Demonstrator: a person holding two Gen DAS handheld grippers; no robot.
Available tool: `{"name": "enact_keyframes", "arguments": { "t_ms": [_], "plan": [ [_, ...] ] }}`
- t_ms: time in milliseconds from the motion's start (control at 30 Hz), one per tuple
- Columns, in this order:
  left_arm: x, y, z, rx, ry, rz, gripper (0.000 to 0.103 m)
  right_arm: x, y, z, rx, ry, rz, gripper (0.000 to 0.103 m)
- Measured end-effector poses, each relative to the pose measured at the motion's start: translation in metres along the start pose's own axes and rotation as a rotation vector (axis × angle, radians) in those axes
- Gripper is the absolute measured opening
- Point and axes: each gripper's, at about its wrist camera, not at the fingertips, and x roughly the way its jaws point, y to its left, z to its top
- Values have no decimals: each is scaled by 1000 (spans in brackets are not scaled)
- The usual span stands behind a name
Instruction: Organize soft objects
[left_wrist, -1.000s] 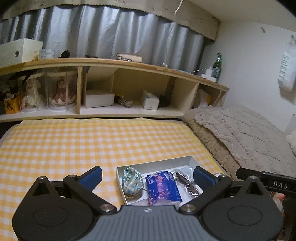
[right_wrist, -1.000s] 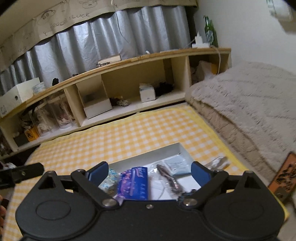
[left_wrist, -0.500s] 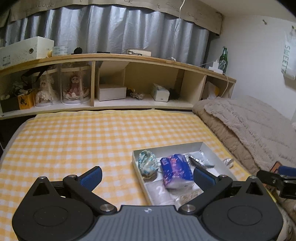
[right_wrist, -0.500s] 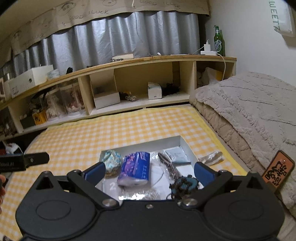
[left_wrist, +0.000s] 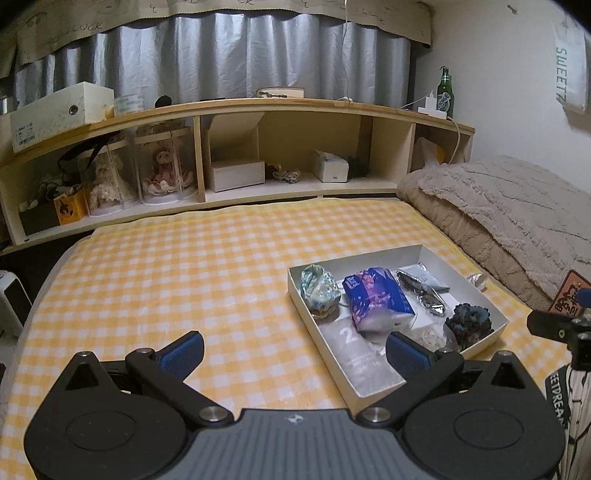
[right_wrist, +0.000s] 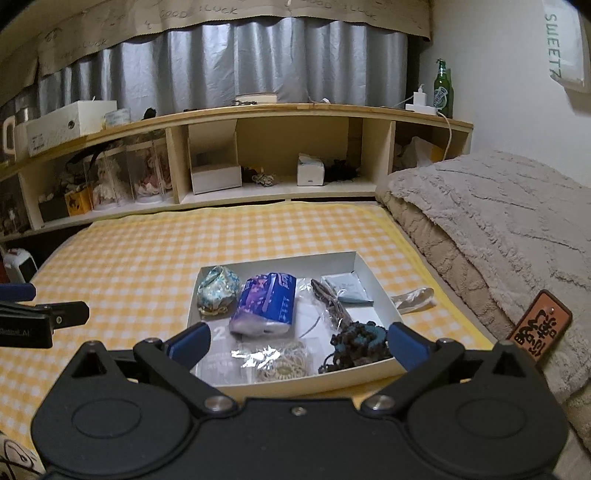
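A shallow white box lies on the yellow checked bedcover. In it are a teal patterned pouch, a blue tissue pack, a dark teal crocheted piece, a clear bag of beige hair ties, a light blue packet and a dark wrapped item. My right gripper hovers open over the box's near edge, nothing between its fingers. My left gripper is open and empty, left of the box. The pouch and tissue pack lie ahead of its right finger.
A crumpled clear bag lies outside the box on the right. A folded grey-beige blanket is piled along the right side. A wooden shelf unit with boxes, dolls and a green bottle lines the far end.
Both views have rolled level and drawn back from the box. In the left view the box slid from between the fingers to the right. The crocheted piece has come into the right view.
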Motion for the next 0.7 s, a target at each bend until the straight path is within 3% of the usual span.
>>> {"name": "enact_keyframes", "arguments": {
  "t_ms": [700],
  "plan": [
    [-8, 4, -29, -16, -11, 25, 103, -1, 13, -24, -34, -12, -58, 103]
  ]
}}
